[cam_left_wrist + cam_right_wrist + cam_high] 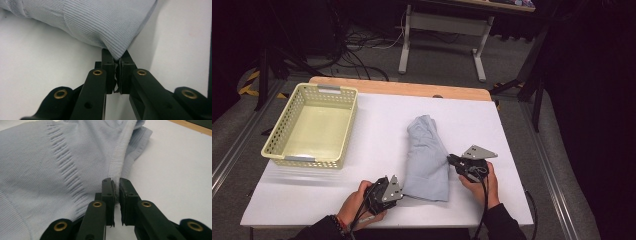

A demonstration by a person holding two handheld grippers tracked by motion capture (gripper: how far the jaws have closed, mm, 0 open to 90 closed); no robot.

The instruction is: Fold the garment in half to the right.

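Observation:
A folded light-blue ribbed garment lies lengthwise on the white table, right of centre. My left gripper is at the garment's near left corner. In the left gripper view the jaws are shut, pinching a corner of the fabric. My right gripper meets the garment's right edge about halfway along. In the right gripper view its jaws are closed on the stitched hem of the fabric.
A pale yellow perforated basket stands open at the table's left side, holding nothing I can see. A wooden strip borders the far edge of the table. Desk legs and cables lie on the floor beyond.

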